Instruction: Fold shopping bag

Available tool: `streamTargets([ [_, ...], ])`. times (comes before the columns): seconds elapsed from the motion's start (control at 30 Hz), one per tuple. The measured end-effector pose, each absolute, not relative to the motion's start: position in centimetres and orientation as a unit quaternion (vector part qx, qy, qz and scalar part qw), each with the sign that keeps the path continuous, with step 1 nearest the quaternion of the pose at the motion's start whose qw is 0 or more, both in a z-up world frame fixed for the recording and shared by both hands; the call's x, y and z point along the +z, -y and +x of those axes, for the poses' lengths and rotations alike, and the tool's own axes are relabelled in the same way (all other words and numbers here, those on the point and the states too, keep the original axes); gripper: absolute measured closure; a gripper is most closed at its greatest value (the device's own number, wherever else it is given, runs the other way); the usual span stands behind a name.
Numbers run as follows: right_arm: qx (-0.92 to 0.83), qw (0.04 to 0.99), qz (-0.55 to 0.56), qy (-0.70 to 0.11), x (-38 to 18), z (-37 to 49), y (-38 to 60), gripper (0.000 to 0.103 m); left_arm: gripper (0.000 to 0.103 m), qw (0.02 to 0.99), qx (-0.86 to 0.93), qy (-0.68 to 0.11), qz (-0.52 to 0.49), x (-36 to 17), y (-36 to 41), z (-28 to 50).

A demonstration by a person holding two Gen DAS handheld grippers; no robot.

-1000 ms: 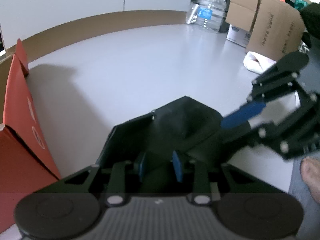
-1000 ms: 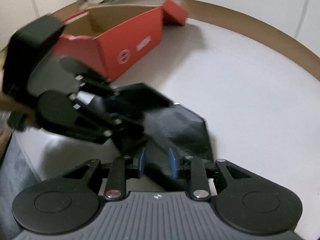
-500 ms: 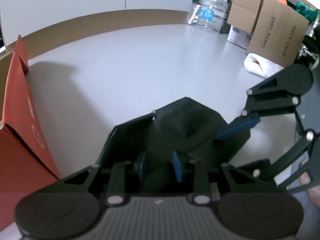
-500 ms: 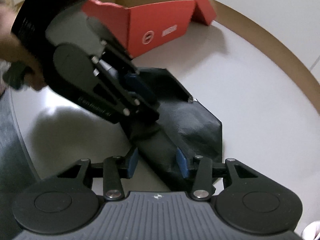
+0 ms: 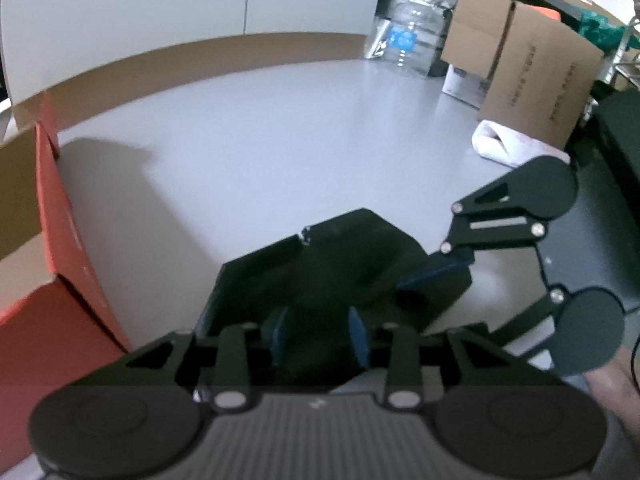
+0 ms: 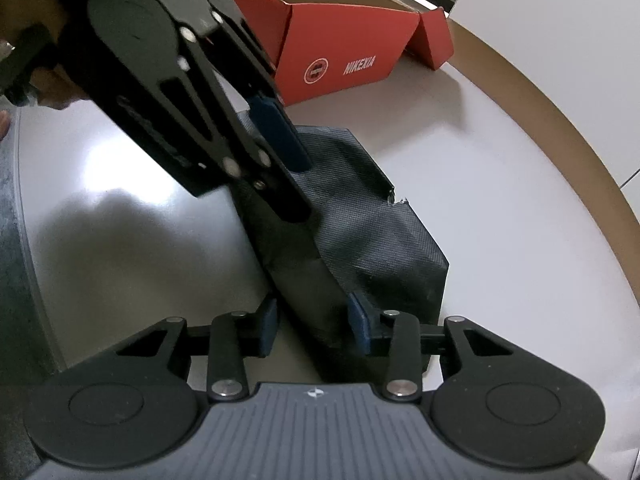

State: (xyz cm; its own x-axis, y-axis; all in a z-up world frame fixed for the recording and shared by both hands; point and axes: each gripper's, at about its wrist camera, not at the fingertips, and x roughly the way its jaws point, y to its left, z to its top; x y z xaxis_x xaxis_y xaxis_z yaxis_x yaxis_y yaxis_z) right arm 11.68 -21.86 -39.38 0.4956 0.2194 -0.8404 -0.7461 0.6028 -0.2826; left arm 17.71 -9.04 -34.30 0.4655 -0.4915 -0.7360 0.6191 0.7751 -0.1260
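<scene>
A black woven shopping bag (image 5: 340, 256) lies partly folded and flattened on the pale grey table. My left gripper (image 5: 317, 338) points down at the bag's near edge, its jaws opening with dark fabric loose between the blue pads. From the right, the right gripper's blue fingertip (image 5: 436, 274) rests on the bag's corner. In the right wrist view the bag (image 6: 380, 232) runs away from my right gripper (image 6: 313, 328), whose jaws are closing around a thick folded edge. The right pad touches the fold and the left pad stands just off it. The left gripper's pad (image 6: 280, 136) hovers over the bag's far part.
A red shoe box (image 6: 340, 52) stands open behind the bag, at the left edge in the left wrist view (image 5: 48, 240). Cardboard boxes (image 5: 540, 80), a large water bottle (image 5: 408, 40) and a white cloth (image 5: 504, 148) sit at the far right. A hand (image 6: 24, 20) holds the left gripper.
The left jaws have spread wider around the bag fabric. The right gripper has rolled and settled lower over the bag's folded edge, with its jaws wider than a second ago.
</scene>
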Motion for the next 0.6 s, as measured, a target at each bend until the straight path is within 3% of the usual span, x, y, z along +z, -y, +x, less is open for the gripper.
streamTargets([
  [0.27,0.306,0.801,-0.311,-0.410,-39.3,12.2,22.2,0.062,0.042,0.845,-0.347,-0.394,0.096,-34.7,9.2,17.0],
  [0.6,0.300,0.813,-0.210,-0.453,-38.6,14.4,24.0,0.061,0.039,0.856,-0.336,-0.357,0.165,-36.1,10.1,15.6],
])
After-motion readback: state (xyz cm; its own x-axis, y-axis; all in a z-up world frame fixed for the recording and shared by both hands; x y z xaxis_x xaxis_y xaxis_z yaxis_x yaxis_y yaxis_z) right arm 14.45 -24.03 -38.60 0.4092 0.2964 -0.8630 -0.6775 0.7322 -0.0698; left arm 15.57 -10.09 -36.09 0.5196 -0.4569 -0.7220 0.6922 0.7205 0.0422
